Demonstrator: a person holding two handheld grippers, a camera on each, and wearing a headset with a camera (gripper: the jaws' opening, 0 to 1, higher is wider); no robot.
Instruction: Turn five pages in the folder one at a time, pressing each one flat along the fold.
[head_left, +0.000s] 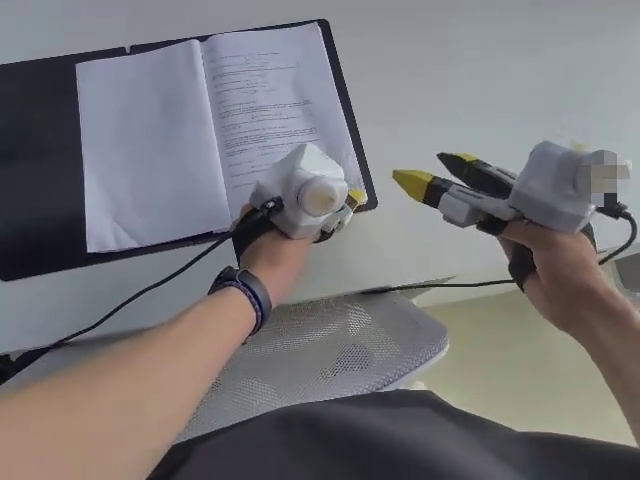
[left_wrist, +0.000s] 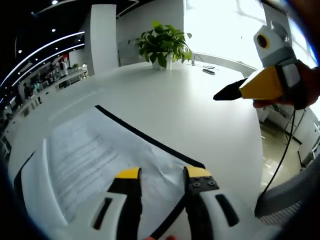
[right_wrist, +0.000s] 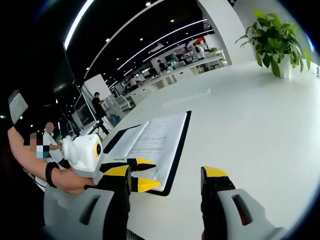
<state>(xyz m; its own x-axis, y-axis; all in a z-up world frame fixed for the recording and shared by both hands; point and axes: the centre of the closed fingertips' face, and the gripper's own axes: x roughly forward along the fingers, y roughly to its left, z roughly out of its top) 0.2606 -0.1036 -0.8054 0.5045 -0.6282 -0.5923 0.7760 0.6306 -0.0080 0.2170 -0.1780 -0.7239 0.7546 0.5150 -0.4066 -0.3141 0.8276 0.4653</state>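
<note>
Folder (head_left: 30, 150) open flat on white worktop (head_left: 480, 70), stiff black cover; blank sheet (head_left: 150, 140) left, printed page (head_left: 270, 100) right. Paper judged thin, limp, light, easily creased: best lifted at free lower corner. Left tongs (left_wrist: 162, 172) over that corner, slightly parted, nothing pinched. Right tongs (head_left: 435, 170) in air beside, gaping, empty.

A broad white tabletop (head_left: 480, 90) lies bare to the right of and beyond the open black folder with white pages (head_left: 40, 150), giving free passage there. A leafy green potted plant (left_wrist: 162, 42) stands at the far edge, well apart. The left gripper (head_left: 352, 200), jaws parted, hangs over the folder's near right corner. The right gripper (head_left: 432, 170), jaws wide, hovers in open air by the near edge. A white mesh chair back (head_left: 330, 350) crowds that edge from below.
</note>
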